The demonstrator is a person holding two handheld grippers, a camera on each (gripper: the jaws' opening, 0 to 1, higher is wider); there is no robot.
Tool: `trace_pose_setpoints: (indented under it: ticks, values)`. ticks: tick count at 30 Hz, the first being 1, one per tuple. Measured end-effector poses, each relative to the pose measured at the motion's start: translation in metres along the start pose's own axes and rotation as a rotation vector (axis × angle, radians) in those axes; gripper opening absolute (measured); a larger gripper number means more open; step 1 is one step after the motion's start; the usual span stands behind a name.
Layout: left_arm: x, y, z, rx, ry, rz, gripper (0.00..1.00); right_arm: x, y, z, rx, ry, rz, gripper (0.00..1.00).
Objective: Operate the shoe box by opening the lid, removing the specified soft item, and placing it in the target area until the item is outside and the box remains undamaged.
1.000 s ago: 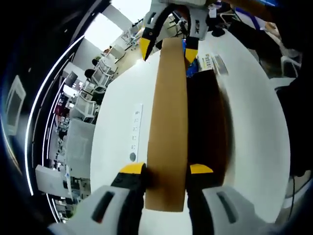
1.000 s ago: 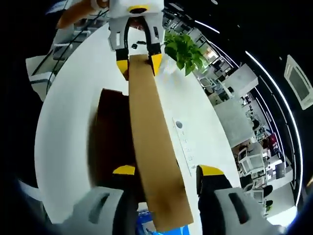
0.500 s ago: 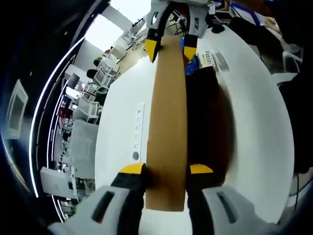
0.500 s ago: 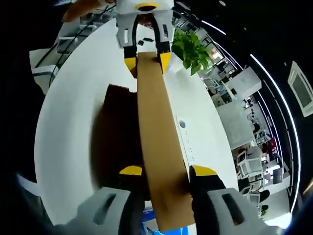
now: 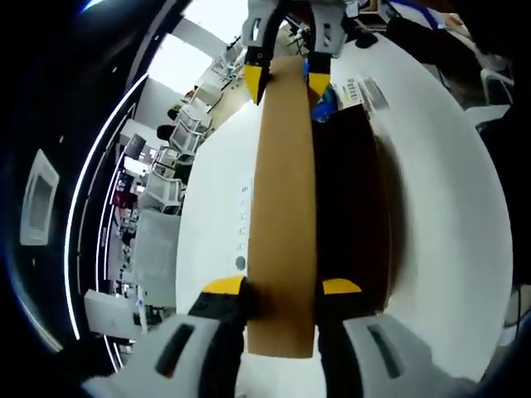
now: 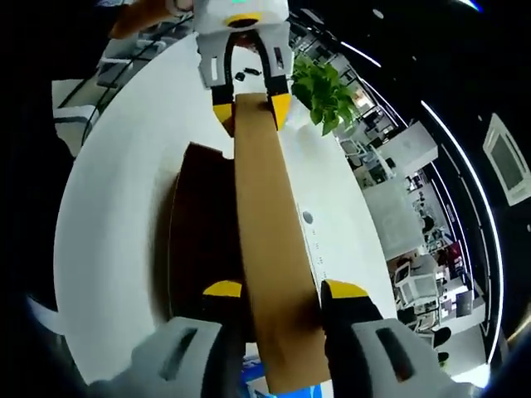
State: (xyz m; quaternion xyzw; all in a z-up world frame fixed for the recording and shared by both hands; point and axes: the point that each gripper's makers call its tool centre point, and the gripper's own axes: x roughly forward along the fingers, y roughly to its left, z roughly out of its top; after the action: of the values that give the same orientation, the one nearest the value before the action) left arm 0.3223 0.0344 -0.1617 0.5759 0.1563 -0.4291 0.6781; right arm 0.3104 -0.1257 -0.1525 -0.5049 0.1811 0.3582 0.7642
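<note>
white table | on it: shoe box, power strip, plant

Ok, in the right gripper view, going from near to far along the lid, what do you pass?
Right claw → brown cardboard lid → left claw at the far end → potted green plant beyond on the white table.

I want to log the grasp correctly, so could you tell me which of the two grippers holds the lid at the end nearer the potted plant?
The left gripper: in the right gripper view it clamps the cardboard lid at the far end, beside the potted plant. The right gripper holds the opposite end.
</note>
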Motion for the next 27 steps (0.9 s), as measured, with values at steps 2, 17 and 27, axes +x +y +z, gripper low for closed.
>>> trace_pose_setpoints:
  ticks: [2,17,27]
  values:
    - [0.0,0.002,-0.001,0.001,-0.002,0.004,0.33,0.0,0.001,0.0,0.001,-0.003,-0.002,0.35]
    - [0.002,0.003,0.0,0.033,-0.005,0.064,0.32,-0.002,0.009,0.0,-0.04,-0.01,-0.024,0.34]
    - [-0.001,-0.009,-0.002,0.061,-0.004,0.084,0.33,-0.004,0.023,0.003,-0.062,0.015,-0.054,0.33]
